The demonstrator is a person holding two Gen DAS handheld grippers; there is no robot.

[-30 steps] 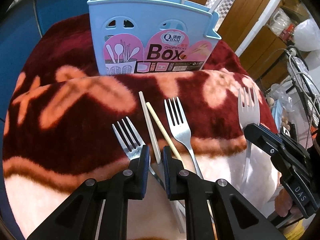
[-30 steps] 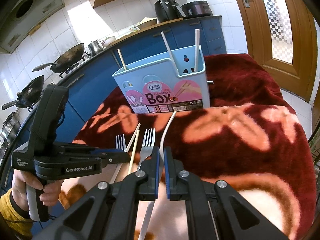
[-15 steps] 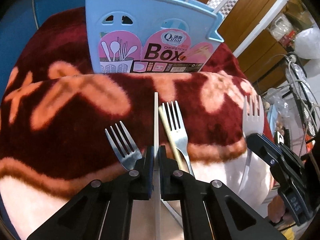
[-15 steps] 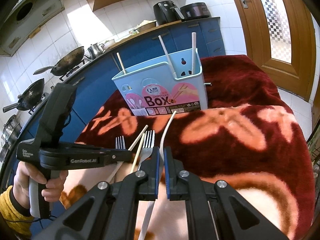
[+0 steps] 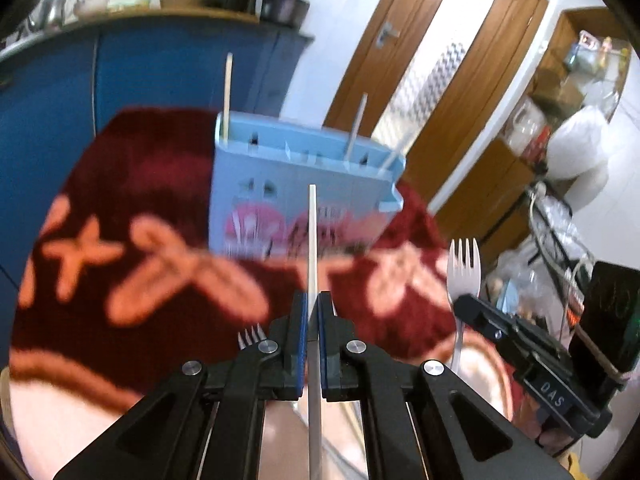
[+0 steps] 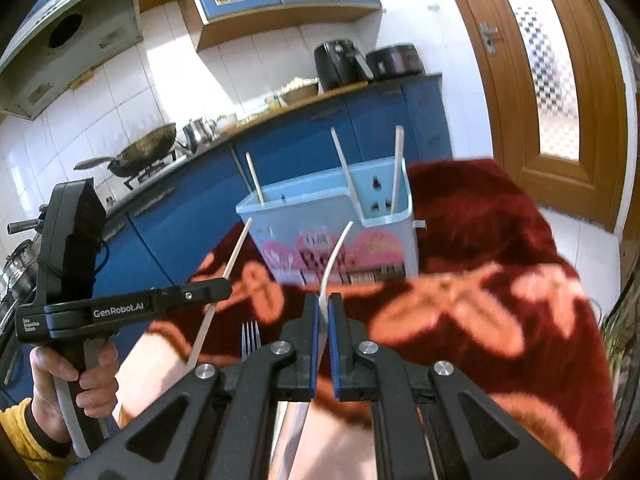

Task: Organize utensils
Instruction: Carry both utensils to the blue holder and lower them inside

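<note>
Left gripper point(image 5: 313, 312) clamps a chopstick point(image 5: 312, 240), right gripper point(image 6: 323, 312) a white fork point(image 5: 464, 264), box point(image 6: 332, 236) at twelve o'clock (compartments narrow): either long utensil could snag its rim.

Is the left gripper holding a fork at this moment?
No: in the left wrist view the left gripper is shut on a pale chopstick, while the white fork is held by the right gripper.

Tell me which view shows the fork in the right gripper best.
The left wrist view. There the fork shows its whole head and all its tines, standing up from the right gripper. In the right wrist view the fork is seen edge-on, only a thin curved strip rising between the shut fingers, no tines visible.
</note>
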